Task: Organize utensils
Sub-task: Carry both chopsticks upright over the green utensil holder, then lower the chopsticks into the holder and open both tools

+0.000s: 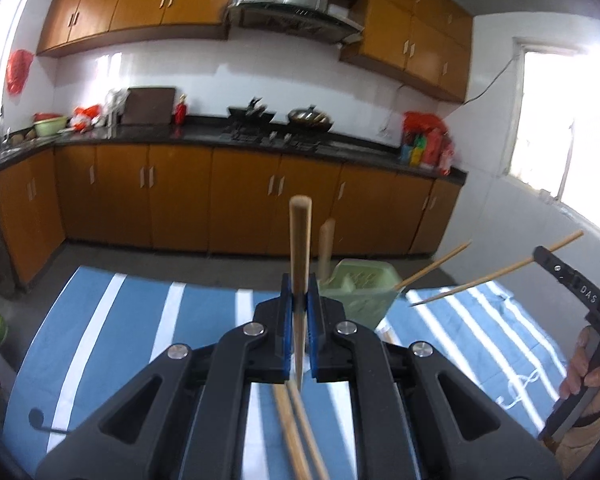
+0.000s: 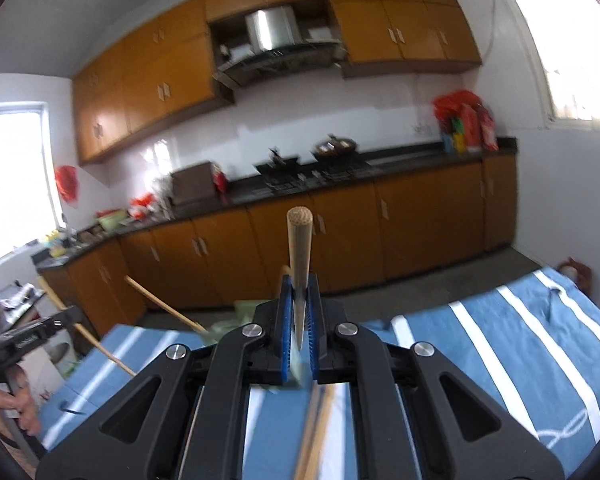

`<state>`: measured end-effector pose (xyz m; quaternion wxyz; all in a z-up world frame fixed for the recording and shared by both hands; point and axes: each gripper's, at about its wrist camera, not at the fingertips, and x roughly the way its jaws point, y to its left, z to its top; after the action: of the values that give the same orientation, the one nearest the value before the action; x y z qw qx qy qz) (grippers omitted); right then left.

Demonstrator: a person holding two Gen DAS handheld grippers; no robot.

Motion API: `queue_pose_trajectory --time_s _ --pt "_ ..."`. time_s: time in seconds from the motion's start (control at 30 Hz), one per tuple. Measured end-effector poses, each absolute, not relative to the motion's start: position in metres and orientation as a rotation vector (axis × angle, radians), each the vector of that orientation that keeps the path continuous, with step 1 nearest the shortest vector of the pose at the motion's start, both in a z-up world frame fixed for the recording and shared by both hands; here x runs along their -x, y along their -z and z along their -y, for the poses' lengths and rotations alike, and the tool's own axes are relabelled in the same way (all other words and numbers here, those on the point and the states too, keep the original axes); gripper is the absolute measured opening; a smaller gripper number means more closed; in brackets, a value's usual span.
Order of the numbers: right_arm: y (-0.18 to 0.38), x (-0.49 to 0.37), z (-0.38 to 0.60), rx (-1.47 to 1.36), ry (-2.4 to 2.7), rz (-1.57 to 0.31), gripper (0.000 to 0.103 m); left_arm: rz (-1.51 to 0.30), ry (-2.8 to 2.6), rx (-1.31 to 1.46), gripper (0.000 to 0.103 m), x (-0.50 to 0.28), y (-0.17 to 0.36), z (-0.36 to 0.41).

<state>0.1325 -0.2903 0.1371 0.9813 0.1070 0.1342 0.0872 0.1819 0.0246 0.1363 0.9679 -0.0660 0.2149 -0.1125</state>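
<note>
Both tools are wearing matte black plastic: the left gripper (image 1: 300, 304) and right gripper (image 2: 299, 312) are showing blue ribbed jaws, silver round screws and triangular cutouts; bare-skinned right hand (image 1: 592, 376).

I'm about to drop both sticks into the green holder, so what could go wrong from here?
Both tongs grip long wooden chopsticks. The left tongs hold theirs near one end, so it may pivot. The right chopstick angles toward the green holder and could tip it. Chopsticks already inside may block entry.
</note>
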Motion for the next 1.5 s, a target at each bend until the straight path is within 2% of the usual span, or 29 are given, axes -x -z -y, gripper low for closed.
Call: queue_pose_trajectory --time_s 0.33,0.57,1.0,1.07,1.2,1.5 --pt "-0.162 -0.164 0.266 -0.191 -0.24 -0.244 0.008 -0.23 0.208 0.196 0.007 -0.21 -0.199 0.0" --pt "-0.152 -0.197 0.258 -0.182 -0.239 -0.305 0.008 -0.134 0.149 0.209 0.007 -0.247 -0.202 0.019" --pt "-0.126 -0.226 0.246 -0.217 -0.277 -0.398 0.009 -0.257 0.168 0.153 0.009 -0.3 -0.143 0.042" --pt "-0.126 -0.224 0.246 -0.22 -0.277 -0.402 0.01 -0.26 0.17 0.153 0.013 -0.297 -0.141 0.039" --pt "-0.133 -0.215 0.251 -0.243 -0.264 -0.386 0.023 -0.25 0.163 0.155 0.022 -0.286 -0.145 0.03" --pt "-0.143 -0.167 0.271 -0.245 -0.182 -0.307 0.024 -0.273 0.113 0.178 0.023 -0.238 -0.151 -0.004"
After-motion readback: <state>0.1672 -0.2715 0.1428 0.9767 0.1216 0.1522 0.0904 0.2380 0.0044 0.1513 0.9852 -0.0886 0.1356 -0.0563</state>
